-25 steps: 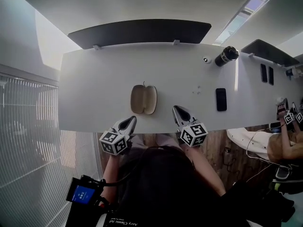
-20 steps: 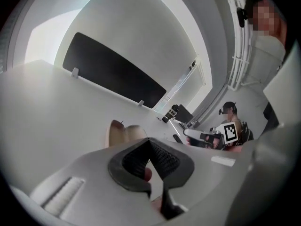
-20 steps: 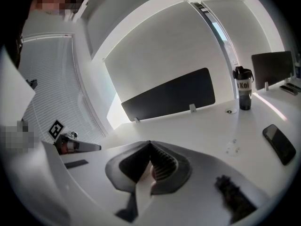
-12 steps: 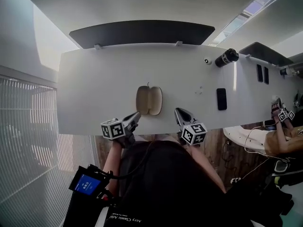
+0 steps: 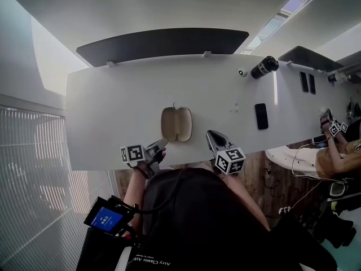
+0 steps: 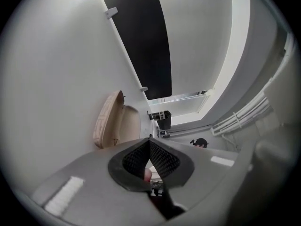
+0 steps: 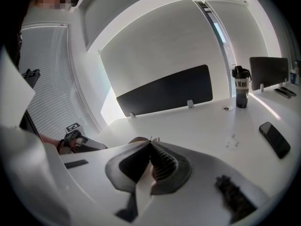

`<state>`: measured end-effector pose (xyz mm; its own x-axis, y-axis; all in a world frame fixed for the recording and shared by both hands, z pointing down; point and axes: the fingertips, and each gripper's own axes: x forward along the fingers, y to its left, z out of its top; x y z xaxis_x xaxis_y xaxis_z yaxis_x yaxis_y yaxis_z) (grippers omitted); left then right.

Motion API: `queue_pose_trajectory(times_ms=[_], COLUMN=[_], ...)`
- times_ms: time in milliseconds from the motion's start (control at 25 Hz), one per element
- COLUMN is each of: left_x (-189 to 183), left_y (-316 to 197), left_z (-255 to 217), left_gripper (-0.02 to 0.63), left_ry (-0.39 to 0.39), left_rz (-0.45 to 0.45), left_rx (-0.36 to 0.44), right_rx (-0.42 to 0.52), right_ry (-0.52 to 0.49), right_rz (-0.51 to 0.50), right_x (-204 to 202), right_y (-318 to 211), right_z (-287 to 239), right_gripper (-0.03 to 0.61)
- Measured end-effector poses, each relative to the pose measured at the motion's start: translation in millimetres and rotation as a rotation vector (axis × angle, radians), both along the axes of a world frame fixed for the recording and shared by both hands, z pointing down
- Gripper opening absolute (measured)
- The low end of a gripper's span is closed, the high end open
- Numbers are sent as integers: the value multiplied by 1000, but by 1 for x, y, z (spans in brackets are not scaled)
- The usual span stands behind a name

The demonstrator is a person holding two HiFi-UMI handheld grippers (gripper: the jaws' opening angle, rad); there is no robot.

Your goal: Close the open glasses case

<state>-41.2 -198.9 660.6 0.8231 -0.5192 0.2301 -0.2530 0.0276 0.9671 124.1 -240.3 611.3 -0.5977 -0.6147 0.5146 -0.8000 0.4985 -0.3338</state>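
The left claw [image 5: 160,145] has rolled sideways, nearer the open glasses case [image 5: 176,124] at mid-bench [image 5: 107,106], at its 7 o'clock. The right claw [image 5: 210,135] waits at 4 o'clock. Both have jaws together, empty. The lid push is probably imminent.

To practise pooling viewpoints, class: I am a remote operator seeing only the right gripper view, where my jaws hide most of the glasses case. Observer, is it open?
Observer: Yes. The head view shows the glasses case open, both halves side by side on the table.
Operator: Is the left gripper open?
Observer: No. Its own view shows its jaws together.
Operator: Are glasses inside the case?
Observer: None show in the head view; both halves look bare.
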Motion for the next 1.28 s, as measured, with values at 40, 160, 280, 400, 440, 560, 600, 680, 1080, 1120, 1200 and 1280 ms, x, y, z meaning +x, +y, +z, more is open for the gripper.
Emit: queue_pose_trajectory(times_ms=[40, 160, 280, 400, 440, 560, 600, 680, 1080, 1120, 1200, 1280], left_x=[0, 1, 2, 2, 2, 4, 5, 8, 4, 3, 2, -1], left_y=[-1, -3, -5, -6, -6, -5, -6, -8, -11, -11, -11, -12], left_z=[2, 7, 17, 29, 32, 38, 40, 43, 57, 59, 61, 62], left_gripper=[5, 5, 5, 5, 5, 5, 5, 5, 5, 5, 5, 5], left_ry=[0, -10, -22, -19, -14, -5, -6, -6, 7, 10, 15, 15], left_rz=[-1, 20, 47, 57, 57, 64, 68, 69, 77, 75, 71, 66], left_rx=[-2, -6, -20, -41, -49, -60, -63, -68, -86, -90, -94, -96], right_rx=[0, -6, -16, -14, -14, -14, -14, -18, -68, -71, -77, -84], right_ry=[1, 4, 11, 17, 19, 27, 29, 33, 87, 92, 100, 105], right_rz=[1, 1, -3, 0, 1, 0, -1, -5, -32, -33, -35, -40], right_x=[0, -2, -5, -6, -7, -8, -8, -9, -22, -22, -23, -26], right_y=[1, 3, 2, -1, -2, -4, -5, -6, -20, -22, -25, -28], right_z=[0, 2, 6, 6, 6, 6, 6, 7, 35, 37, 42, 45], right_gripper=[5, 5, 5, 5, 5, 5, 5, 5, 5, 5, 5, 5])
